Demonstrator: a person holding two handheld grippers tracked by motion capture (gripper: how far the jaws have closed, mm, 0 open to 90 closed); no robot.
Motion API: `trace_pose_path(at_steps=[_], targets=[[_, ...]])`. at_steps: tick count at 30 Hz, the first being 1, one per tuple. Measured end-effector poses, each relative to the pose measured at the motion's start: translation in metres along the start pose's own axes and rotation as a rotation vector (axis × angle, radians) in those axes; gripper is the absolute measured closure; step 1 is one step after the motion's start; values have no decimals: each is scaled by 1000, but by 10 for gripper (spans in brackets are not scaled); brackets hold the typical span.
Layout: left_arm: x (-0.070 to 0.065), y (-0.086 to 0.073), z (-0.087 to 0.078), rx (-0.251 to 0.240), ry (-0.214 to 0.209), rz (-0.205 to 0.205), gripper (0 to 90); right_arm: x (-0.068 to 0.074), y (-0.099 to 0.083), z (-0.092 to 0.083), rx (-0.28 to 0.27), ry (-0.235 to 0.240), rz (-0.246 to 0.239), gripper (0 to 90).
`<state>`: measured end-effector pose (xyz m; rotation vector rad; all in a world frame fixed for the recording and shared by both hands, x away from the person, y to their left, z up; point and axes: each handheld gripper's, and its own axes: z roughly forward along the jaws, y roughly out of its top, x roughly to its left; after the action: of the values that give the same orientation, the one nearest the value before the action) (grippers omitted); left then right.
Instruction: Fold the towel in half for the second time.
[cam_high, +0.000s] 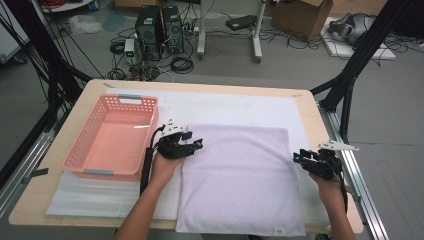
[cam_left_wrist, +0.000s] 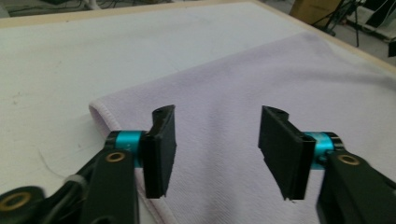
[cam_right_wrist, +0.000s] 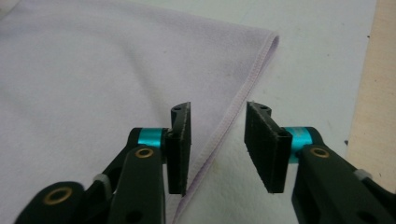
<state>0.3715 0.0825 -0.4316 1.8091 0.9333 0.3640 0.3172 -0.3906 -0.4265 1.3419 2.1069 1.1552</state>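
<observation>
Both grippers are sitting part-open, gripping nothing: left gripper (cam_high: 196, 145) over the lilac towel's (cam_high: 240, 175) left edge, right gripper (cam_high: 299, 157) straddling its right hem, lower centre of the frame. Next, probably, they are needing to pinch those edges for folding.

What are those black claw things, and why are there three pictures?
A person sits at a table and holds black tongs in each hand. One picture looks down from above. The other two come from small cameras riding on the tongs. A folded lilac towel lies on a white mat, beside a pink basket. The left tongs hover at the towel's left edge, the right tongs at its right edge. Both are open, holding nothing yet.
</observation>
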Motion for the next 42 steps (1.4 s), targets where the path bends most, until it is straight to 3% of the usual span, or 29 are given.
trace_pose_path(at_steps=[4,8,11,13,15,17,19,21,22,24,26,28,30,33,34,35,36,37,38,39,40,42], targets=[[10,-1,11,11,78,-17,612,-3,9,14,31,8,-8,667],[17,-7,23,92,116,-71,647,-4,15,30,54,18,-12,718],[17,-2,32,150,154,-48,678,-3,19,44,81,7,-38,755],[18,0,36,151,199,-41,736,-3,22,53,104,-4,-57,771],[20,0,38,144,229,-72,815,-3,21,59,107,-49,-80,838],[23,2,39,143,251,-70,820,-7,20,59,95,-111,-79,888],[25,4,40,145,251,-70,808,-10,20,59,85,-136,-63,873],[26,5,40,118,271,-83,693,-15,21,58,88,-136,-25,790],[29,5,40,106,269,-106,620,-18,22,57,90,-116,-2,762],[34,4,40,104,283,-152,532,-21,26,54,70,-110,-2,720],[38,4,40,93,269,-186,499,-23,33,55,59,-102,7,639],[40,6,43,107,238,-182,461,-24,39,61,70,-101,-7,581],[38,6,47,122,229,-159,463,-27,44,70,90,-103,14,502],[39,7,47,128,225,-164,485,-29,48,84,106,-91,27,499],[38,8,48,136,231,-143,505,-29,49,89,118,-91,24,504],[36,8,49,151,251,-97,545,-30,48,92,128,-93,24,507],[35,8,49,156,260,-77,606,-30,49,93,120,-96,22,561],[34,8,50,152,257,-81,649,-29,49,93,116,-86,28,641],[35,8,50,150,229,-85,731,-28,49,94,117,-72,29,731],[32,8,51,154,227,-72,835,-27,49,94,115,-46,34,825],[30,8,51,156,232,-58,847,-26,49,94,115,-37,31,846],[34,8,50,150,211,-104,857,-25,50,94,120,-35,35,862]])
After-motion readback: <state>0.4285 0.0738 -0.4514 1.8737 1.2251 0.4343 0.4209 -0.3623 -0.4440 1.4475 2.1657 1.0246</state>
